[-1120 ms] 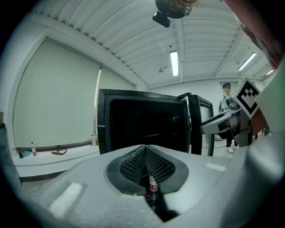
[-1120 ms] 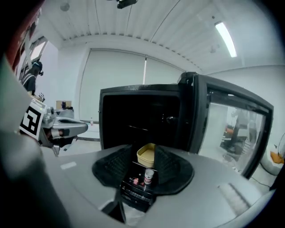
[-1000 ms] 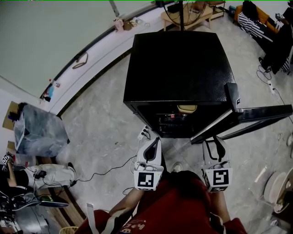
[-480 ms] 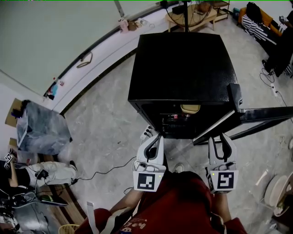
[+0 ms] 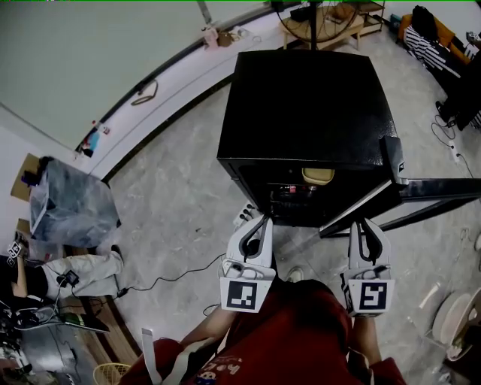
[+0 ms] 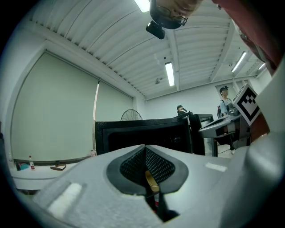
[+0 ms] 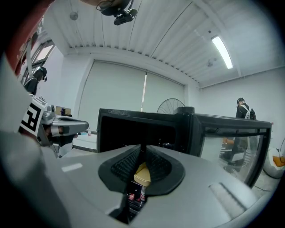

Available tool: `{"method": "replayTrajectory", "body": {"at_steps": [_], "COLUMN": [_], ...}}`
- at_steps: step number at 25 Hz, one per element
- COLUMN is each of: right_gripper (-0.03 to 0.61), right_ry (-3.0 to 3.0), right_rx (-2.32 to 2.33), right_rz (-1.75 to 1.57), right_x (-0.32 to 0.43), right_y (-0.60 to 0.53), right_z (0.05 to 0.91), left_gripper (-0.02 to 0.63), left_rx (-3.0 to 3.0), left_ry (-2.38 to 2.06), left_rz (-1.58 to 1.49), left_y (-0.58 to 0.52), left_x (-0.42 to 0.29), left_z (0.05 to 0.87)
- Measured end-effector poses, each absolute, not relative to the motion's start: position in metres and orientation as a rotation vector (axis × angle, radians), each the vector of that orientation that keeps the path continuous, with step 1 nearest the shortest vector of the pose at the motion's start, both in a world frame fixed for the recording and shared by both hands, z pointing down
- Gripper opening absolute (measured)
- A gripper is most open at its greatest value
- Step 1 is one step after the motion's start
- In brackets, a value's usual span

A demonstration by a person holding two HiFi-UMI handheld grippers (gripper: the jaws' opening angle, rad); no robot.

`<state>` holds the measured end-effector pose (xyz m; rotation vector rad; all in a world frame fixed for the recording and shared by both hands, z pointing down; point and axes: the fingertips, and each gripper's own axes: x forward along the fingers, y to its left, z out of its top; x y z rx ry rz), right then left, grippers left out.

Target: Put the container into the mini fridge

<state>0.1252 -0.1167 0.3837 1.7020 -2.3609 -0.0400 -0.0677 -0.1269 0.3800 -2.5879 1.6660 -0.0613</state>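
Observation:
A black mini fridge (image 5: 308, 98) stands on the floor with its door (image 5: 421, 192) swung open to the right. A tan container (image 5: 318, 175) sits inside, on the upper shelf near the front. Both grippers hang side by side in front of the opening, clear of it. My left gripper (image 5: 259, 220) is shut and empty, and the container (image 6: 151, 181) shows far off behind its jaws. My right gripper (image 5: 366, 223) is closing with nothing between its jaws. A narrow gap still shows the container (image 7: 142, 173) in the distance.
A power strip (image 5: 242, 216) with a cable lies on the floor at the fridge's front left corner. A plastic-wrapped bin (image 5: 68, 207) and a seated person (image 5: 83, 274) are at the left. A fan (image 5: 316, 19) stands behind the fridge, and white objects (image 5: 455, 312) at the lower right.
The right gripper's jaws have drawn in from wide apart to a narrow gap. Both grippers stay in front of the open fridge, and the container has not moved.

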Motion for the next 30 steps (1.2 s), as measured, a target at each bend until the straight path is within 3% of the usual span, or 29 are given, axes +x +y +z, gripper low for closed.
{"method": "replayTrajectory", "body": {"at_steps": [4, 30], "right_gripper": [0.0, 0.0], "right_ry": [-2.371, -2.364], "right_rx": [1.704, 1.66], "right_rz": [-0.024, 0.022], "right_x": [0.123, 0.111], "right_y": [-0.118, -0.117], "right_z": [0.385, 0.399], "left_gripper": [0.005, 0.005], "left_rx": [-2.584, -2.567], "left_ry": [1.667, 1.719], "left_rz": [-0.058, -0.055], "left_y": [-0.126, -0.121], "left_x": [-0.067, -0.08], "left_z": [0.38, 0.384]}}
